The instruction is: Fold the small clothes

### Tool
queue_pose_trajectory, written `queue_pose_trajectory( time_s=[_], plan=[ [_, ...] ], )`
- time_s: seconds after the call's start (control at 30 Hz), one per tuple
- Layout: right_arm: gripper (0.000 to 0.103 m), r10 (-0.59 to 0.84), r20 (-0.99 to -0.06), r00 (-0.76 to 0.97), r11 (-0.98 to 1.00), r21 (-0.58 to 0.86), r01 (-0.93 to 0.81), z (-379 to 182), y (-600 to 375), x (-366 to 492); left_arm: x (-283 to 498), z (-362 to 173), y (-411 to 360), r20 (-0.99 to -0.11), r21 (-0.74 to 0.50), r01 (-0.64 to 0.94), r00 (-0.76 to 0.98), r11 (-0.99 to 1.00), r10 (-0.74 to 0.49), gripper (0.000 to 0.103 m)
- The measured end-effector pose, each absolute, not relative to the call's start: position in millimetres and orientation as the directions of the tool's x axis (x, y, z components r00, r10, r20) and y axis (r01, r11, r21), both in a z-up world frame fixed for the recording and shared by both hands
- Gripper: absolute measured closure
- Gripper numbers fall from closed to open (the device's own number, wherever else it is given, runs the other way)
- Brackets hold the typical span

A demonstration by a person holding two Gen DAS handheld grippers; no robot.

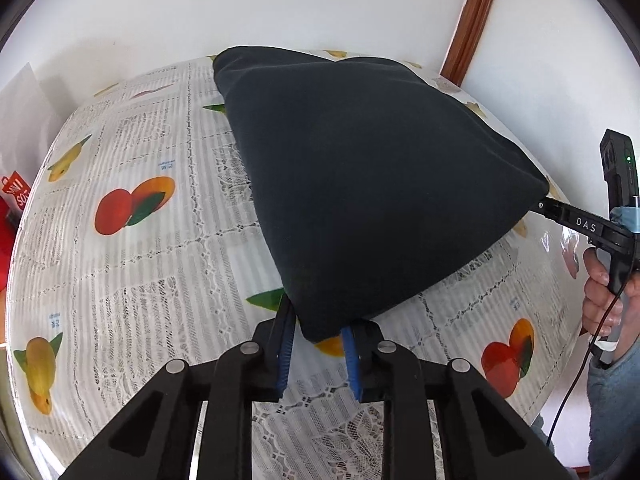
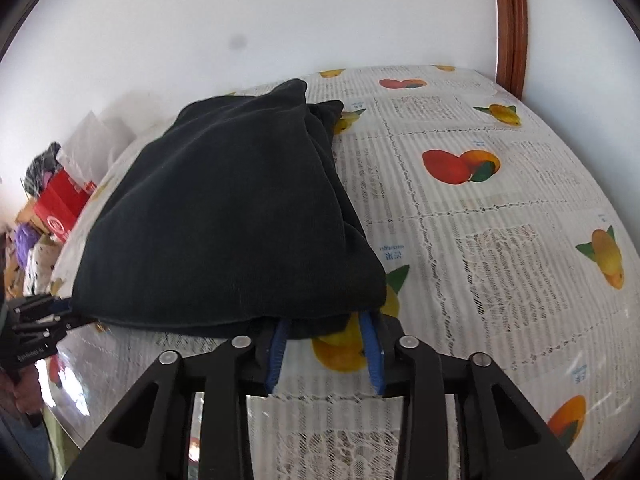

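A dark navy garment lies doubled over on a table with a fruit-and-newsprint cloth. My left gripper is shut on the garment's near left corner, its blue pads partly under the fabric. My right gripper is shut on the near right corner; it also shows in the left wrist view, pinching the fabric's right tip. The garment is lifted at its near edge and stretched between both grippers. The left gripper shows at the left of the right wrist view.
A white wall stands behind the table. A brown wooden frame runs up at the back right. Red packaging and clutter sit off the table's left side. A hand and cable are at the right edge.
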State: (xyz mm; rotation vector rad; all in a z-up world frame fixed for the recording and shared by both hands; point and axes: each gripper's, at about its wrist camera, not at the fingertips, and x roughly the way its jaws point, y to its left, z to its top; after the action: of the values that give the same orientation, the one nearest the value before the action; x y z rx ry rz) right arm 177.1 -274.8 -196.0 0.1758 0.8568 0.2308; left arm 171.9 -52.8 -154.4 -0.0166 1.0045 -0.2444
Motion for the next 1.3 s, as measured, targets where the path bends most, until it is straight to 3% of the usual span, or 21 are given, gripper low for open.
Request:
queue_pose_trajectory(
  time_s=[0.27,0.57,0.8,1.0,1.3],
  plan=[
    [0.086,0.246,-0.720,0.649,0.967,0.232,-0.108,-194,-239,215,199,-162,-24,-0.841,-0.158,0.071,0.512,0.985,-0.172,0.087],
    [0.083,0.231,-0.732,0.641,0.971,0.210,-0.110,-188,-271,190,177,-156,-16,-0.835,-0.149,0.110,0.518,0.983,-0.184,0.085],
    [0.081,0.206,-0.690,0.694,0.978,0.167,-0.124,-161,-282,174,177,-149,-24,-0.824,-0.106,0.120,0.546,0.987,-0.154,0.079],
    [0.079,0.246,-0.760,0.601,0.969,0.202,-0.141,-194,-259,191,185,-157,-25,-0.839,-0.121,0.104,0.520,0.987,-0.157,0.079],
    [0.083,0.247,-0.746,0.618,0.966,0.236,-0.102,-206,-238,220,211,-159,-25,-0.827,-0.126,0.067,0.543,0.990,-0.143,0.079]
  ],
)
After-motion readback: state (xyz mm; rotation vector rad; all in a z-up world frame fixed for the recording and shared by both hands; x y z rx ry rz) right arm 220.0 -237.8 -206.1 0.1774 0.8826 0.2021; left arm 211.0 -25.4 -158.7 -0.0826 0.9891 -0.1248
